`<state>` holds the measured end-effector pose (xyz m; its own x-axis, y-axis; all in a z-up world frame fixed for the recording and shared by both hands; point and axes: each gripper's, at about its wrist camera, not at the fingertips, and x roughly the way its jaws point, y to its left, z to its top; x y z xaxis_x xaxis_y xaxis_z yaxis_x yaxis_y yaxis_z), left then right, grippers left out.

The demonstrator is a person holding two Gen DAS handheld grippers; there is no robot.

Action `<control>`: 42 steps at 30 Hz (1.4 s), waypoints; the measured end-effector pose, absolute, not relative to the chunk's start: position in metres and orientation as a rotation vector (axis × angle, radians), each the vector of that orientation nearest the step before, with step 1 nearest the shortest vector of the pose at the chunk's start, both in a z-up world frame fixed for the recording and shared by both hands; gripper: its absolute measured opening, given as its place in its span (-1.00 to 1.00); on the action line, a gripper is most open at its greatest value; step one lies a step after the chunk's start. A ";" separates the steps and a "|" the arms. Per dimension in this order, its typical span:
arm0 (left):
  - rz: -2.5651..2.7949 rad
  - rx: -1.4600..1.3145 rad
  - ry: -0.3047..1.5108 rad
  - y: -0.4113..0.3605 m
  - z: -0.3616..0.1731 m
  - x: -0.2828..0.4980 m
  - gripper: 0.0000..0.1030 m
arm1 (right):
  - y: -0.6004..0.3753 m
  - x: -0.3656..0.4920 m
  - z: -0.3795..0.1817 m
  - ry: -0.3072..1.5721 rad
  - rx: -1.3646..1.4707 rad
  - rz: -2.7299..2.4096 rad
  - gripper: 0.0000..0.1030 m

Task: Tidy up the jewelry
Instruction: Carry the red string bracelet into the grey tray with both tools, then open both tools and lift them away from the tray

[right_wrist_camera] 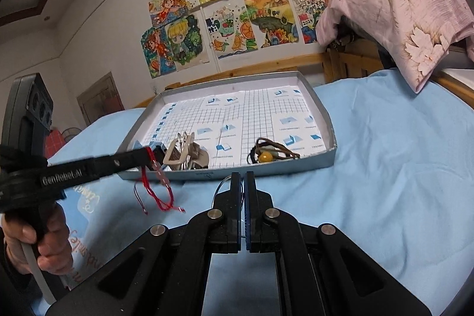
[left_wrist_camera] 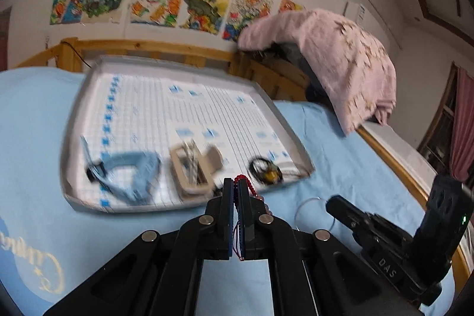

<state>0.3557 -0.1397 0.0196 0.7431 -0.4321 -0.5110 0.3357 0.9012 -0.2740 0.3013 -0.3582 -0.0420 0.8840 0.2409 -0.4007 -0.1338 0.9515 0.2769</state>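
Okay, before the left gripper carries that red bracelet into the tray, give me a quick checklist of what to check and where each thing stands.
1. Left gripper shut on the red bracelet: ok.
2. Bracelet off the blue sheet: ok; its cords hang free in the right wrist view.
3. Bare space in the tray: ok; the far half shows only grid paper.
4. Loose cords clearing the tray's near wall: cannot tell.
5. Hair clip and corded bead bracelet lie near the front wall, close to the entry path: not ok.
6. Right gripper shut on a thin clear ring: ok.
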 end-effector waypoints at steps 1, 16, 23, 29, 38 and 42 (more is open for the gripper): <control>-0.402 -0.176 0.580 -0.135 0.026 0.359 -0.95 | -0.357 0.303 -0.040 0.437 0.246 0.199 -0.96; -0.243 -0.174 0.493 -0.101 0.023 0.429 -0.95 | -0.332 0.380 -0.026 0.203 0.327 0.233 -0.96; -0.261 -0.152 0.516 -0.105 0.002 0.429 -0.94 | -0.322 0.400 -0.048 0.334 0.285 0.197 -0.95; -0.247 -0.164 0.553 -0.102 -0.008 0.433 -0.93 | -0.318 0.405 -0.052 0.378 0.252 0.184 -0.95; -0.200 -0.191 0.542 -0.096 -0.006 0.430 0.05 | -0.322 0.403 -0.057 0.381 0.270 0.170 -0.58; -0.187 -0.188 0.501 -0.093 0.000 0.420 0.35 | -0.323 0.398 -0.053 0.352 0.274 0.164 -0.35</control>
